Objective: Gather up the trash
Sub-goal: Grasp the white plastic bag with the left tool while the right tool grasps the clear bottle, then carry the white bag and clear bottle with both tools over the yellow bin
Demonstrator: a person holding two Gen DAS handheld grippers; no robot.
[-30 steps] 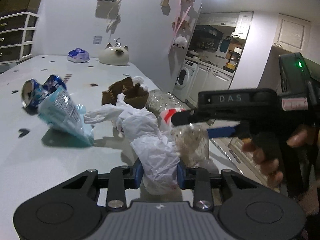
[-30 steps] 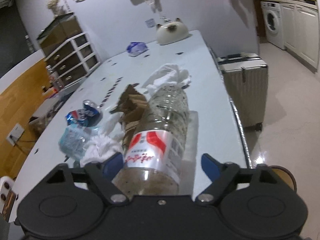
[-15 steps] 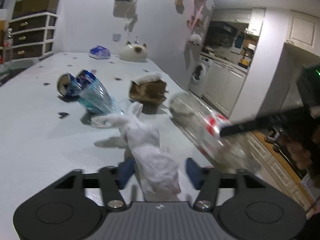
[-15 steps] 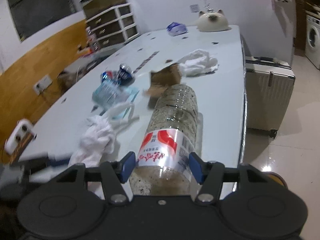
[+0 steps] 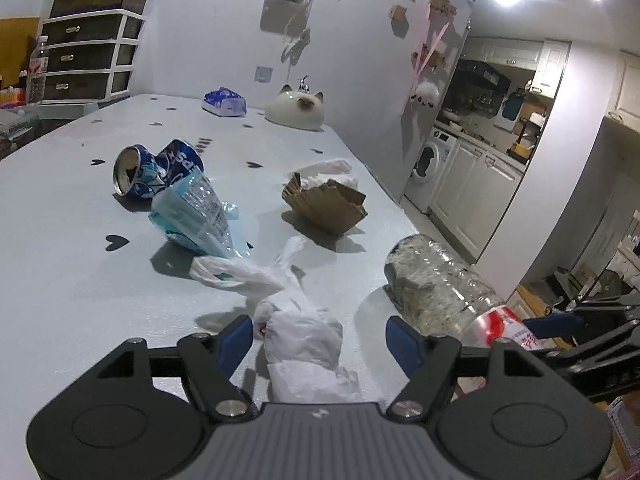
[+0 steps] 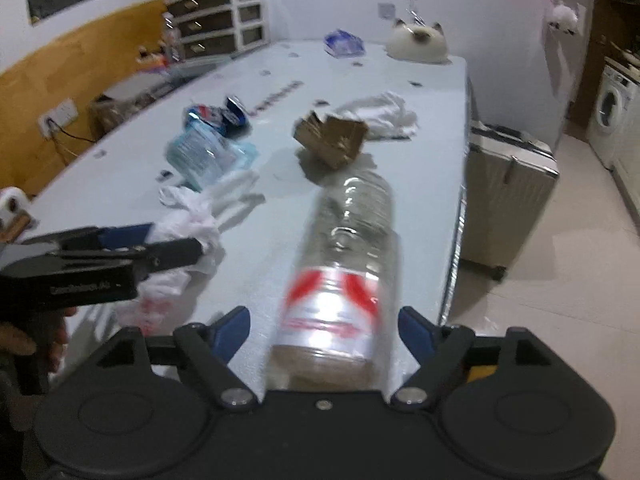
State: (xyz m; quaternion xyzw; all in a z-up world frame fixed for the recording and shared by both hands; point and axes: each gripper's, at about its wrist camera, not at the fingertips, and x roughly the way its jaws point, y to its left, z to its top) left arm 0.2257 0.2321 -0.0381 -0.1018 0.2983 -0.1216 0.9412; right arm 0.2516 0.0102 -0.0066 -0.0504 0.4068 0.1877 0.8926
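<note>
A crumpled white plastic bag [image 5: 304,336] lies on the white table [image 5: 60,264] between the fingers of my left gripper [image 5: 318,338]. Its jaws are opening, and both pads stand clear of the bag. A clear plastic bottle [image 6: 340,264] with a red label, dirty inside and blurred, lies lengthwise by the table's right edge. It sits between the fingers of my right gripper [image 6: 324,324], whose jaws are opening with a gap on each side. The left wrist view shows the same bottle [image 5: 436,284] at the right.
Further back lie a crushed blue can [image 5: 156,168], a blue-and-clear plastic wrapper [image 5: 192,216], torn brown cardboard [image 5: 324,204] and white tissue [image 5: 328,168]. A cat-shaped white object [image 5: 296,110] and a blue pack [image 5: 224,102] sit at the far end. A grey suitcase [image 6: 508,184] stands beside the table.
My left gripper was shut on the white bag and has let go, its fingers spreading wide. My right gripper narrowed onto the bottle, then widened again, and swung leftward.
</note>
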